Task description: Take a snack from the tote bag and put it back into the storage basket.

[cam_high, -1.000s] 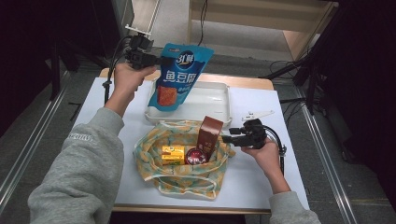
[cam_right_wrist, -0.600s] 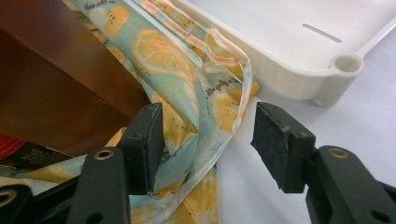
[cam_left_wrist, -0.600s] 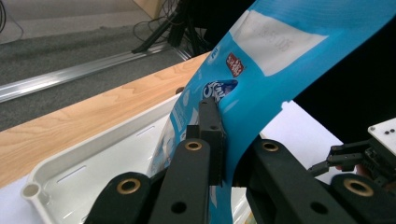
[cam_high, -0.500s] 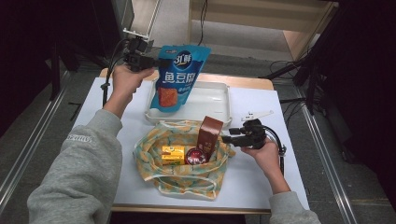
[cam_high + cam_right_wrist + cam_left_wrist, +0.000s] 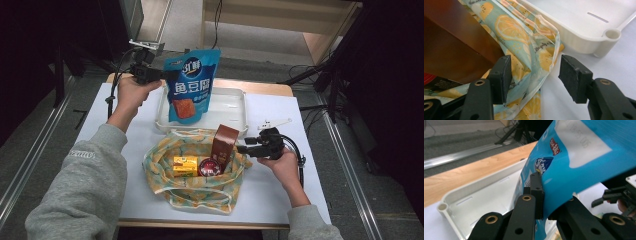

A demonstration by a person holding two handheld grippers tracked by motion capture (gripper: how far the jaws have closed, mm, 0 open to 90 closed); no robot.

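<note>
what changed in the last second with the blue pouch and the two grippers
The left gripper, shut on the blue pouch, has lowered it a little toward the white tray; the pouch hangs over the tray, its lower end at the tray's near edge. The right gripper stayed open at the rim of the lemon-print bag. The brown box, yellow box and red tin inside the bag have not moved.
</note>
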